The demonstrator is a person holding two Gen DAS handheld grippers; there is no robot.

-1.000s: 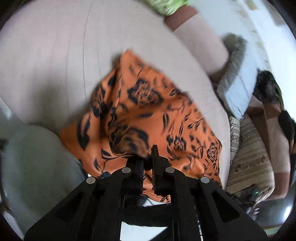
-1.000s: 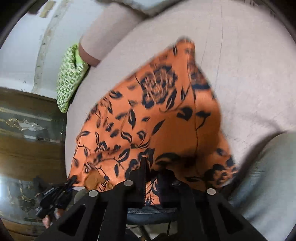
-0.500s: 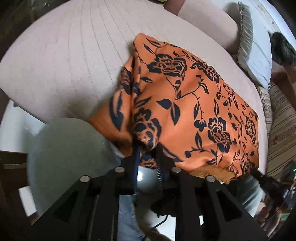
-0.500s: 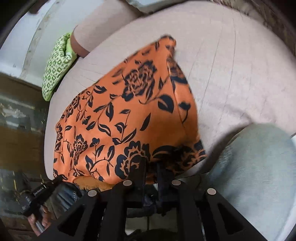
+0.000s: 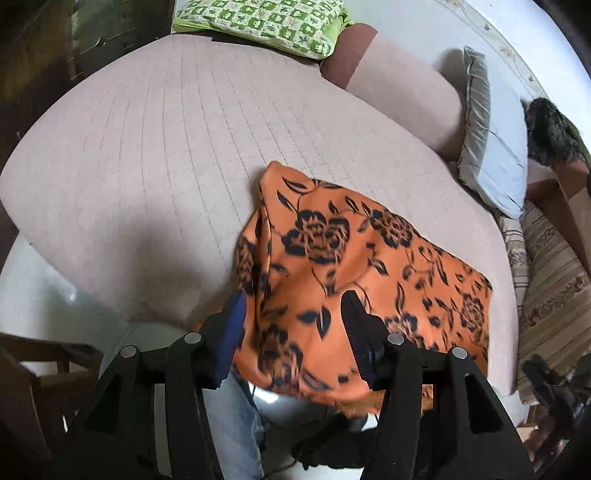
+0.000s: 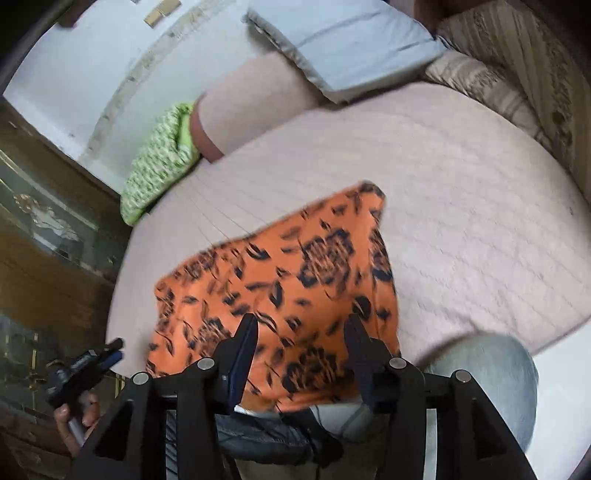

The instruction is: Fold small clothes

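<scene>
Orange floral garment (image 5: 354, 280) overhangs the pink bed (image 5: 155, 140) edge, left claw (image 5: 293, 325) and right claw (image 6: 301, 347) both released above it.

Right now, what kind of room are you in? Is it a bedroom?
Probably a bedroom or sitting room at home. An orange flowered garment lies on a wide pink quilted bed or couch, with a green patterned pillow and a pale blue pillow at its edges.

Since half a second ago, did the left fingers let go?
Yes. Left gripper spread open and backed off the orange floral garment, toward the bed edge.
</scene>
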